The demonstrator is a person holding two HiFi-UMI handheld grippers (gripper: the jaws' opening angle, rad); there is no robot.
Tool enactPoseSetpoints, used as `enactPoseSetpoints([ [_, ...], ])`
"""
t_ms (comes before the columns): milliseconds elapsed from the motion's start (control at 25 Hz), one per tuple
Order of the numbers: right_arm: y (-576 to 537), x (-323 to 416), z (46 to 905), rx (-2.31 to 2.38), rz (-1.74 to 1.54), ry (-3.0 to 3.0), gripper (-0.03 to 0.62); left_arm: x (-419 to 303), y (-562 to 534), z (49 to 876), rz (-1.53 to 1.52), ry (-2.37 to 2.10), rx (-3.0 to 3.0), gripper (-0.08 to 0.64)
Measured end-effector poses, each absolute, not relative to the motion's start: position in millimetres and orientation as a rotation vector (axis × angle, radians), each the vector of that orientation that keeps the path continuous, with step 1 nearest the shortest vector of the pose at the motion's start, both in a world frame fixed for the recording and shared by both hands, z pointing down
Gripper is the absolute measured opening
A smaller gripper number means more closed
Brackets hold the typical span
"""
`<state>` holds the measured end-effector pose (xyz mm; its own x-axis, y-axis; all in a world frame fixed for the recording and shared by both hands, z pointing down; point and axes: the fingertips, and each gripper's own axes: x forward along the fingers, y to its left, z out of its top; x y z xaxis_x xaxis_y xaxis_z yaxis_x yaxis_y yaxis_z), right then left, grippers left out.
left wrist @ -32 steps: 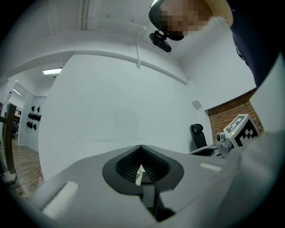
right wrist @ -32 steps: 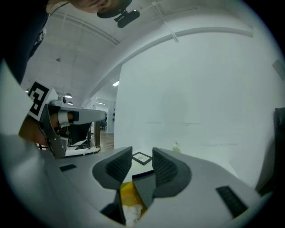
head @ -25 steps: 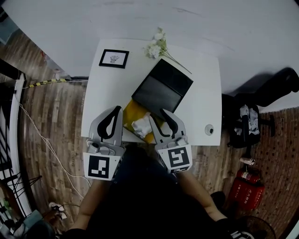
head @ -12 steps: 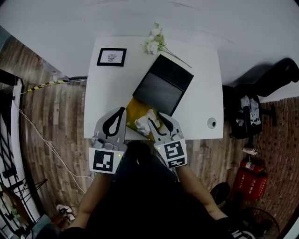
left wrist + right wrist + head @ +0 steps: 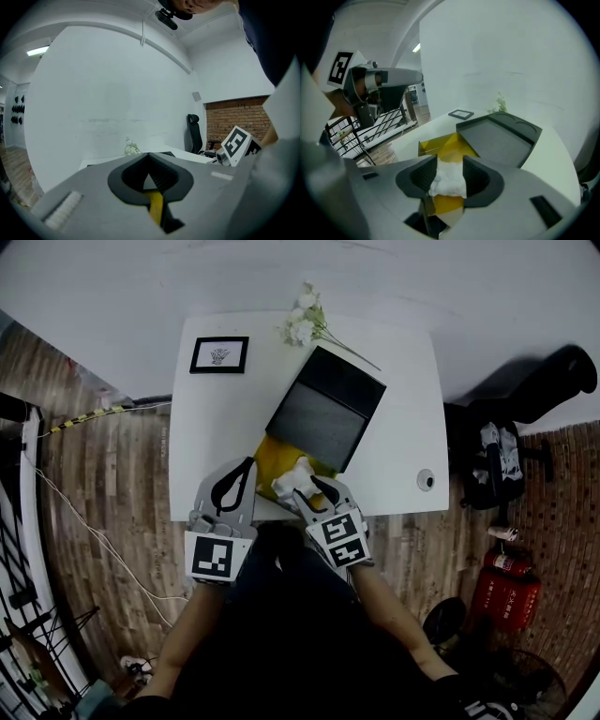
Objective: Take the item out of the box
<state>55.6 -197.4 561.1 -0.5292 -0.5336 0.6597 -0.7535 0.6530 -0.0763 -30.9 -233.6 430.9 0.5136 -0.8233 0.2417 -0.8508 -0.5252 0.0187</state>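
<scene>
Fingers of right gripper, just opening, straddle one wad in one box; left gripper closed.

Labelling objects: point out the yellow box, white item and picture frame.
yellow box (image 5: 445, 147): right gripper view, inner floor.
white item (image 5: 449, 180): right gripper view, its middle.
picture frame (image 5: 219, 354): head view, its centre.

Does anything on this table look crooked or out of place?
The dark lid lies slanted across the table, not square to its edges, by the open yellow box. A flower sprig lies loose at the far edge.
</scene>
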Motion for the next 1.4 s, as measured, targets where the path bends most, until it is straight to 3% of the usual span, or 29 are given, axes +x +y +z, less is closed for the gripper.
enactPoseSetpoints([
  [600,-188,48,607,0.865,0.626,-2.053,0.212,-38,-232,448,0.362,-1.405,2.612,0.011],
  [1400,-195,47,637,0.709,0.617,-1.849,0.224,-58,-244,457,0.369,-1.443,2.552,0.011],
])
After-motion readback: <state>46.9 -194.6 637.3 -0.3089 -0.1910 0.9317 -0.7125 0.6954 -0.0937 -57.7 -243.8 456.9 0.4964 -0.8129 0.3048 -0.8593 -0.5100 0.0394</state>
